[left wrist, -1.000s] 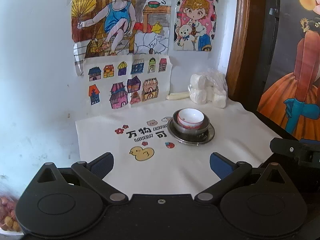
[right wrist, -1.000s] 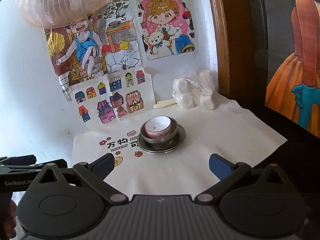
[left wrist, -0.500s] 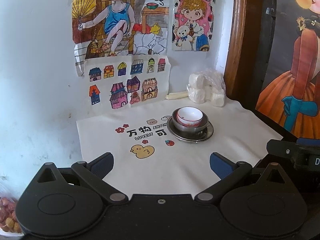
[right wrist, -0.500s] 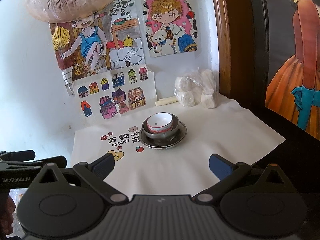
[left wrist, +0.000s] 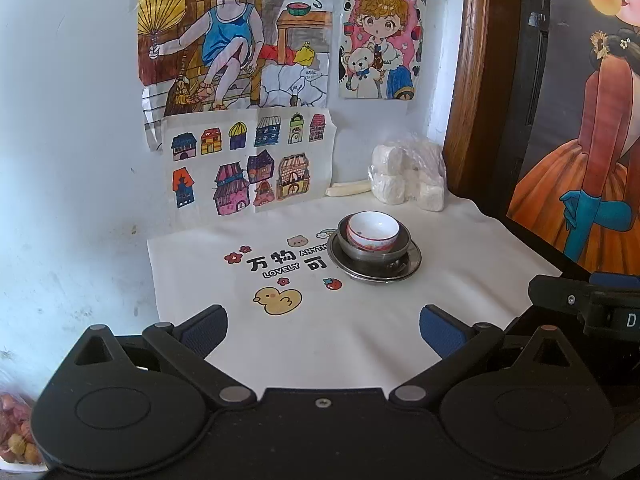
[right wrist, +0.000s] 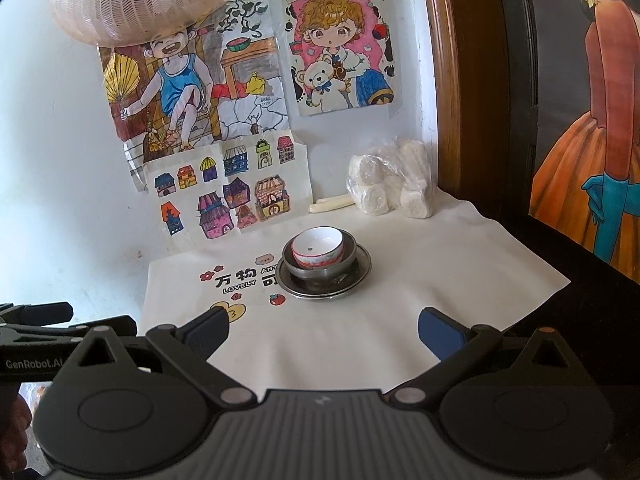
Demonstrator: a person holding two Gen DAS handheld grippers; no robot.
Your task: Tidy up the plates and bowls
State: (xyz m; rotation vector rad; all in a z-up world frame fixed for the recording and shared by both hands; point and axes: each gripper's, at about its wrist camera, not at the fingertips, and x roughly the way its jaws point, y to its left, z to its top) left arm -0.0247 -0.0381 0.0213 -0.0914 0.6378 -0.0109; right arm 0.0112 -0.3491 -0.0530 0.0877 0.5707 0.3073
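A white ceramic bowl (left wrist: 373, 230) with a red-patterned rim sits nested in a metal bowl (left wrist: 402, 245), which rests on a metal plate (left wrist: 412, 266); the stack stands right of centre in the left wrist view, on a cream cloth (left wrist: 360, 332) printed with a yellow duck (left wrist: 277, 300). Behind it, in the upper right of the cloth, lies a plastic bag of white rolls (left wrist: 408, 180). The left gripper (left wrist: 323, 330) is spread wide, holding nothing, low in the frame. The right gripper (right wrist: 323, 330) is likewise spread and empty, well short of the stack
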